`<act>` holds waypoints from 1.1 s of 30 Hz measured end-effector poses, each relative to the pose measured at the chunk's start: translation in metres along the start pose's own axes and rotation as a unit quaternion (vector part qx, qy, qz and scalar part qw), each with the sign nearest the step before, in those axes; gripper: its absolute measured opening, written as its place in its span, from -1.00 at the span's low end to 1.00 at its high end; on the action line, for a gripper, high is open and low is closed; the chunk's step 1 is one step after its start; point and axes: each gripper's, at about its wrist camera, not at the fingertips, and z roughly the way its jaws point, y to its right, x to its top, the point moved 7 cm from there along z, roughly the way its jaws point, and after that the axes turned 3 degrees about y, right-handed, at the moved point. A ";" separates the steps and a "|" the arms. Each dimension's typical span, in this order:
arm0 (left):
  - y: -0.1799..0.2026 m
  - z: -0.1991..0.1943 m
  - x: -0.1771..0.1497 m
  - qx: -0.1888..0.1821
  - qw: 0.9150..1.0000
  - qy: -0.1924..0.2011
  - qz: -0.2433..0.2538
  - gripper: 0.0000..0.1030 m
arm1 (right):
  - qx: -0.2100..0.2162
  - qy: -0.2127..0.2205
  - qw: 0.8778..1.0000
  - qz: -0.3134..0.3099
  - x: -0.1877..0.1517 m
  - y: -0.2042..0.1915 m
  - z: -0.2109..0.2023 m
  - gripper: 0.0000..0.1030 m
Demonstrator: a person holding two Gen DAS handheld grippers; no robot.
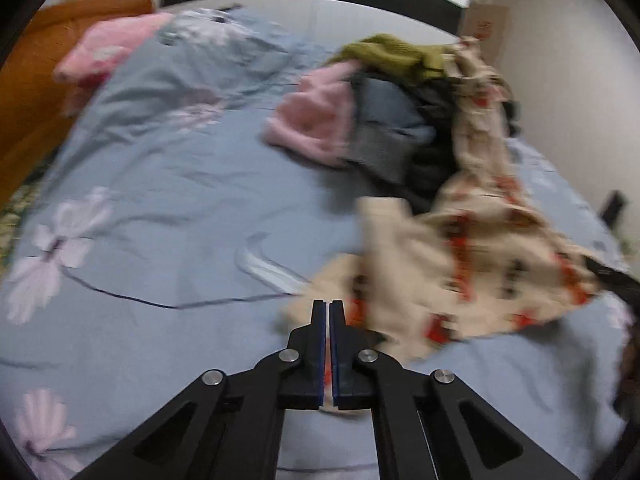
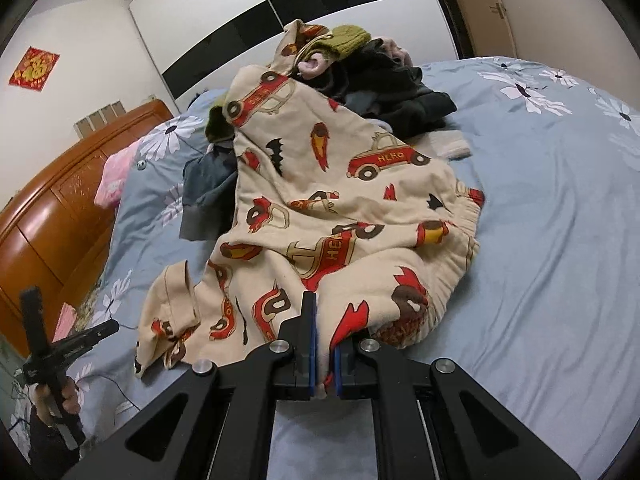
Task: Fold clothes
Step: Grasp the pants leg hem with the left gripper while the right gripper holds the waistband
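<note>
The left claw (image 1: pixel 328 308) points forward with its two fingers pressed nearly together, a strip of cream cloth (image 1: pixel 330 394) pinched between them. The right claw (image 2: pixel 325 344) is likewise clamped, fingers close, gripping cloth. A hand (image 2: pixel 56 398) wraps the left claw's handle, seen at the right wrist view's lower left.

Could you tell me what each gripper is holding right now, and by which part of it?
Both hold the cream car-print garment. The right gripper is shut on its gathered elastic edge; the left gripper is shut on another edge, which part is blurred.
</note>
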 end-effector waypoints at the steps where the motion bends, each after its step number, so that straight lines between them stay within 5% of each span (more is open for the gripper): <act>1: 0.008 0.001 0.002 -0.004 1.000 0.000 0.009 -0.95 | 0.000 -0.001 1.000 -0.002 0.000 -0.002 0.001 -0.88; 2: 0.016 0.003 0.003 -0.008 1.000 0.001 0.018 -0.92 | 0.000 -0.001 1.000 -0.004 0.000 -0.002 0.003 -0.88; 4: 0.031 0.006 0.007 -0.016 0.999 0.002 0.035 -0.53 | 0.003 -0.003 1.000 -0.005 0.000 -0.003 0.007 -0.88; 6: 0.047 0.009 0.010 -0.024 0.998 0.003 0.053 0.77 | 0.007 -0.005 1.000 -0.008 -0.001 -0.001 0.009 -0.88; 7: 0.055 0.010 0.012 -0.028 0.998 0.003 0.061 0.84 | 0.009 -0.006 1.000 -0.009 -0.002 -0.001 0.011 -0.88; 11: 0.057 0.024 0.021 -0.107 0.994 0.002 -0.006 0.84 | 0.015 -0.012 1.000 -0.012 -0.008 0.003 0.015 -0.88; 14: 0.048 0.047 0.025 -0.092 0.995 -0.009 -0.044 0.83 | 0.019 -0.016 1.000 -0.008 -0.010 0.008 0.019 -0.88; 16: 0.044 0.062 0.022 -0.065 0.997 -0.019 -0.037 0.56 | 0.022 -0.016 1.000 -0.005 -0.011 0.010 0.021 -0.88; 18: 0.040 0.073 0.017 -0.046 0.998 -0.034 -0.030 -0.40 | 0.024 -0.015 1.000 -0.005 -0.011 0.010 0.021 -0.88; 20: 0.036 0.080 0.012 -0.026 0.999 -0.042 -0.021 -0.74 | 0.025 -0.015 1.000 -0.007 -0.011 0.009 0.021 -0.88; 23: 0.033 0.082 0.009 -0.020 0.999 -0.042 -0.021 -0.88 | 0.025 -0.015 1.000 -0.008 -0.011 0.008 0.021 -0.88; 33: -0.007 0.035 0.023 -0.004 0.999 -0.004 -0.037 -0.91 | 0.019 -0.018 1.000 -0.007 -0.017 0.008 0.012 -0.88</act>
